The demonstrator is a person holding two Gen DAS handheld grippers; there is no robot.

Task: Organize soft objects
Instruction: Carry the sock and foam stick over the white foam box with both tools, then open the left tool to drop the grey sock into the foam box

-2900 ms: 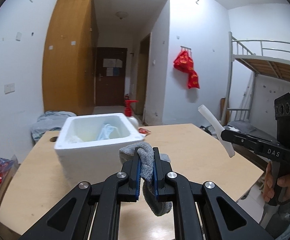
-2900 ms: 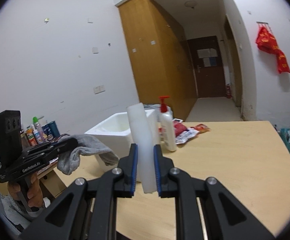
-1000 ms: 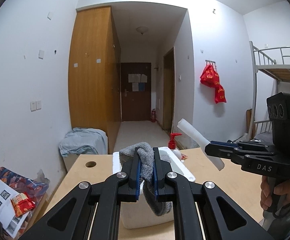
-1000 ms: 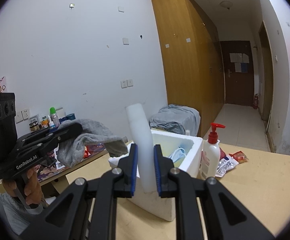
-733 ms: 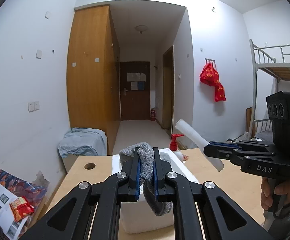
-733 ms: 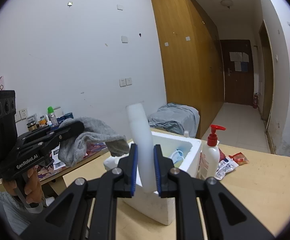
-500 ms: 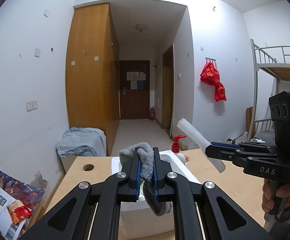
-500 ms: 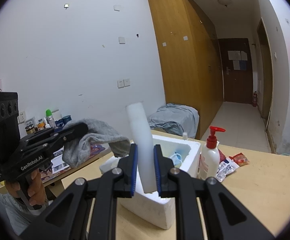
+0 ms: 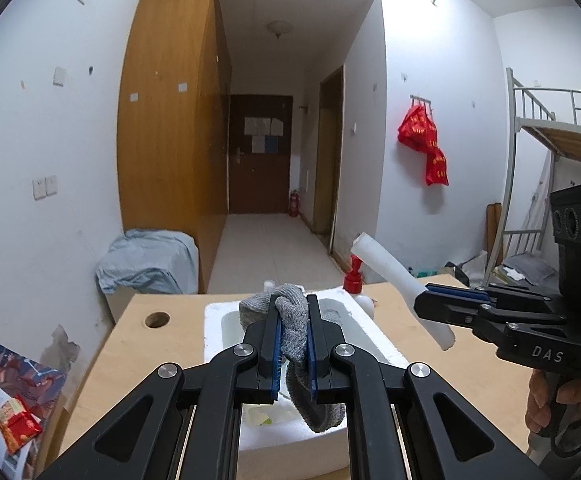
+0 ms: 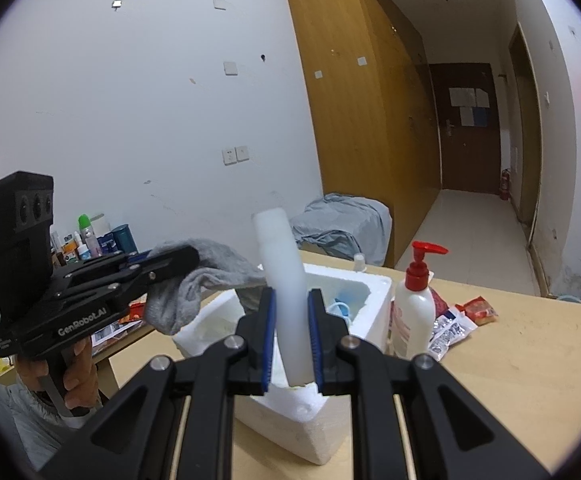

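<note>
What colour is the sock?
The knitted sock is speckled grey, clearest in the left wrist view.

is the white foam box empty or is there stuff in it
Not empty: the foam box has a light blue item inside. What it is, cannot tell.

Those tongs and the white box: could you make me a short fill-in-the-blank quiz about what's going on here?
1. The left tongs are shut on a grey ____.
2. The right tongs grip a white foam ____.
3. Both hover over the white foam box, which stands on a wooden ____.
4. Beside the box, the pump bottle has a ____ pump.

Missing: sock; tube; table; red
</note>
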